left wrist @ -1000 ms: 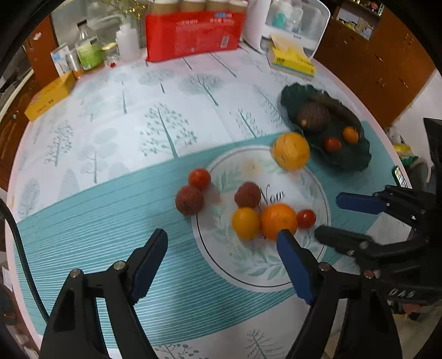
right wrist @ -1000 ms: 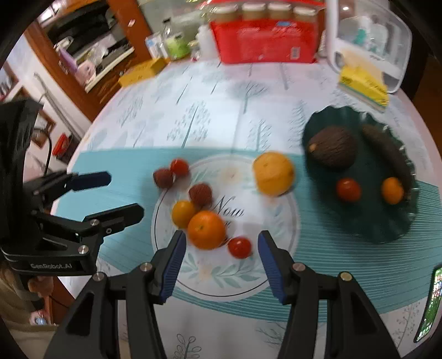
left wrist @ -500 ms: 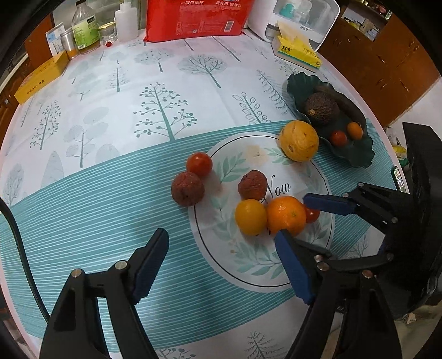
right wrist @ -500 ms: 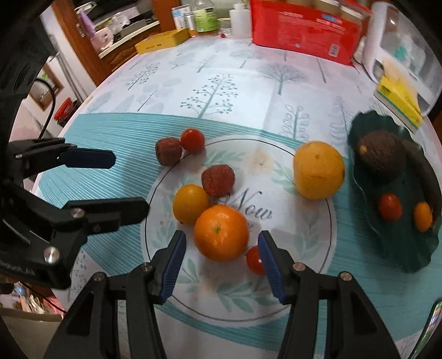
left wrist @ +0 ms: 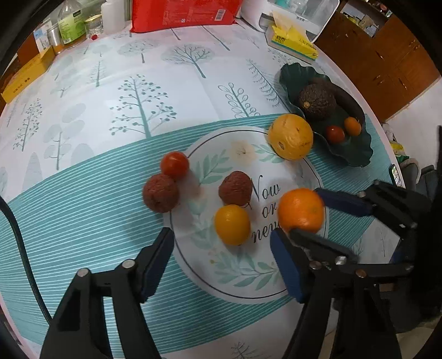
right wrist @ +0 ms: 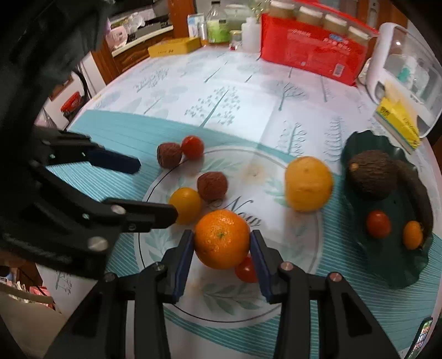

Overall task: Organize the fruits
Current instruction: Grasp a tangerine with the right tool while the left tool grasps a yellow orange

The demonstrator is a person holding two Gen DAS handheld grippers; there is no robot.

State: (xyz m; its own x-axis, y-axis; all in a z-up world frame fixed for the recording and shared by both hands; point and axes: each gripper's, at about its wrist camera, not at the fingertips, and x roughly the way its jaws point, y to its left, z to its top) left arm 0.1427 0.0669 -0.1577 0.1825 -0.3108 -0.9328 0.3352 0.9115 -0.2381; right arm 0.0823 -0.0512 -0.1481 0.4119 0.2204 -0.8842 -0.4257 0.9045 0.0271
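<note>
A: Left wrist view first. What writing is showing?

B: The cloth [left wrist: 83,210] is reading "Now" and "or", then "nev" cut off by the orange [left wrist: 301,210]. The red pack [left wrist: 185,11] is carrying a barcode; its text is too small to read. The left gripper [left wrist: 221,262] is hanging released, fingers wide apart, above the yellow fruit [left wrist: 232,225].

A: And the orange?

B: It is sitting between the pads of the right gripper [left wrist: 315,214], which is grasping it, on the printed circle. A second ago that gripper was hanging short of it, and the cloth's words were less uncovered.

A: Right wrist view?

B: Only "Now" is showing on the cloth [right wrist: 248,110], partly behind the orange [right wrist: 222,239]. The yellow box [right wrist: 174,47] is bearing small print I cannot read. The right gripper [right wrist: 221,248] is pressing both blue pads against the orange's sides; half a second ago the pads were standing apart from it. A red tomato [right wrist: 246,272] is lying just behind the orange, by the right pad. The left gripper [right wrist: 146,190] is reaching in, unclenched, beside the yellow fruit [right wrist: 185,205]. The green dish [right wrist: 386,273] is holding an avocado [right wrist: 371,175] and two small fruits, as before.
</note>
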